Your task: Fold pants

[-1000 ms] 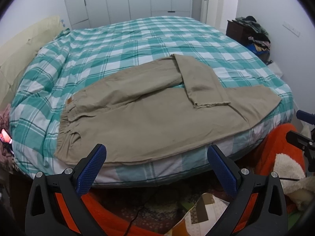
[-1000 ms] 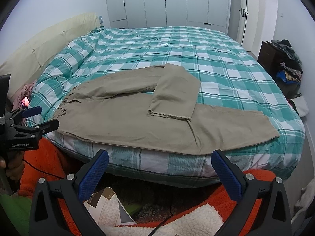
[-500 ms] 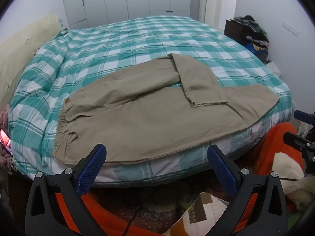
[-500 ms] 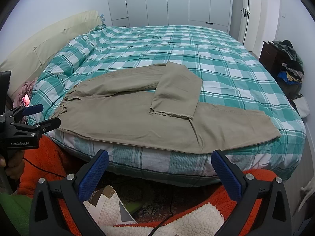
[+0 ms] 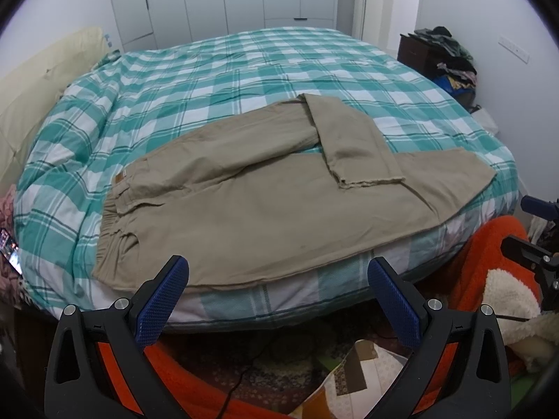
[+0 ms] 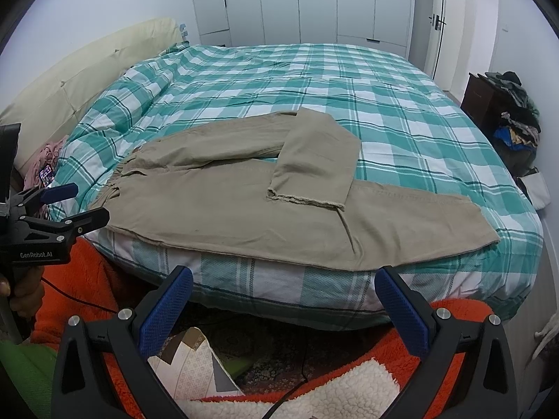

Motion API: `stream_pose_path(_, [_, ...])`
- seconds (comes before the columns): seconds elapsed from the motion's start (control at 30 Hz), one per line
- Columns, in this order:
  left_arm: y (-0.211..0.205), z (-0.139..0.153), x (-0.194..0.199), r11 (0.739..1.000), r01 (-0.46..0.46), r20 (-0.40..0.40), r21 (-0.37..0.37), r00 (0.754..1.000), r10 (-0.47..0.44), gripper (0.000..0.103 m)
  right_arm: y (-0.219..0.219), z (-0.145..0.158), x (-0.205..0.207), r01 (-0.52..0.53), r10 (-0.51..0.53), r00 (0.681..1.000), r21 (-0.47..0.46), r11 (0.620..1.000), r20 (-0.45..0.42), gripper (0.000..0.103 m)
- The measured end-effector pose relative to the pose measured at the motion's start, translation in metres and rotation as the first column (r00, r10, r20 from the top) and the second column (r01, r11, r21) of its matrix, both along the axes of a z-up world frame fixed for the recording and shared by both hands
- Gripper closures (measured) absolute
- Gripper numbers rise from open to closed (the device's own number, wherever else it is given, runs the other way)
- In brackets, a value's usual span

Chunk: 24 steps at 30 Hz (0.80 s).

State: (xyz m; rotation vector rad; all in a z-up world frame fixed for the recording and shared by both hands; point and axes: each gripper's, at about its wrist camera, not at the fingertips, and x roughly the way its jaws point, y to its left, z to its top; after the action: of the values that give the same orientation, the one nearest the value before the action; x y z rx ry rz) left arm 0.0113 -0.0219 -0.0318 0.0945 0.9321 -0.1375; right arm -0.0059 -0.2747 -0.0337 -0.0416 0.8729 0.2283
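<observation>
The khaki pants (image 5: 265,202) (image 6: 251,206) lay flat along the near edge of the bed (image 5: 244,70) (image 6: 401,111), which was covered in a green-and-white checked duvet. The waistband sat toward the bed's pillow end; one leg ran straight along the edge, and the other was doubled back so its hem rested on top of the straight leg. The left gripper (image 5: 277,288) hovered off the near edge of the bed with its blue-padded fingers spread wide and nothing between them. The right gripper (image 6: 284,296) hung likewise, wide apart and empty. A small lit object, possibly a phone (image 5: 8,249), lay beside the bed's pillow end.
</observation>
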Motion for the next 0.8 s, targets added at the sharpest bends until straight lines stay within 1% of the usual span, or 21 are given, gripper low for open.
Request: stream_pose_path(0.8, [-0.0017, -0.0047, 0.0008, 1.0, 0.003, -0.016, 0.002, 1.0, -0.003, 0.001, -0.0009, -0.0043, 0.0043, -0.002, 0.002, 1.0, -0.011, 1.0, -0.02, 0.0])
